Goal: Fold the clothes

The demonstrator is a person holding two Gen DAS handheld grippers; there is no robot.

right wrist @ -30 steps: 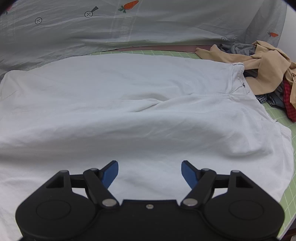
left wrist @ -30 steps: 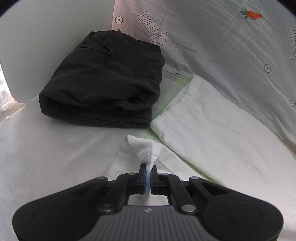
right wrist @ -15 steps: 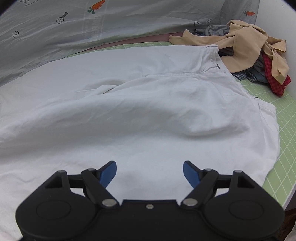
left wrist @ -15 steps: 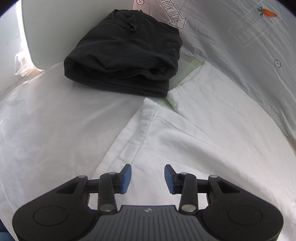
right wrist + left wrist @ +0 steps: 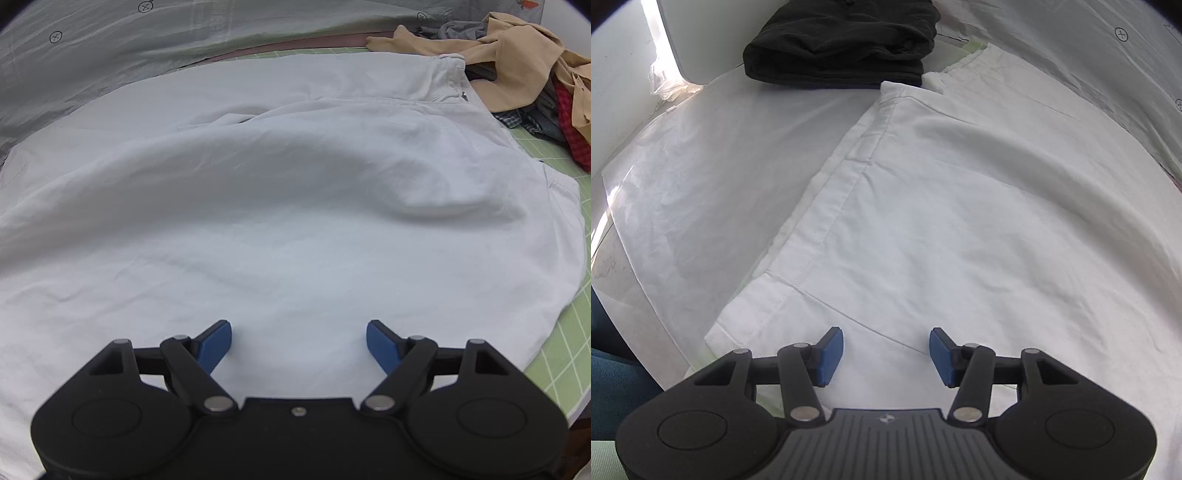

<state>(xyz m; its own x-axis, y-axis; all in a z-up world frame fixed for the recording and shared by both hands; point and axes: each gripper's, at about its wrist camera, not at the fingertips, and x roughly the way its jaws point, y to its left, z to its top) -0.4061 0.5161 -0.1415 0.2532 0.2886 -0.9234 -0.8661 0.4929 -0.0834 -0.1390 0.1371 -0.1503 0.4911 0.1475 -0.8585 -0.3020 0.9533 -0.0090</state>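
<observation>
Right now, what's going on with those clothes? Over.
Both hand-held grippers open, empty: left, right. White garment spread flat. Folded black garment beyond, clear.

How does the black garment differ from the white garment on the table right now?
The black garment is folded into a compact, thick bundle; the white garment lies spread out, covering far more of the table. The black garment sits at the far end, away from both grippers; the white garment lies right under the open left gripper and open right gripper. Neither garment is gripped.
</observation>
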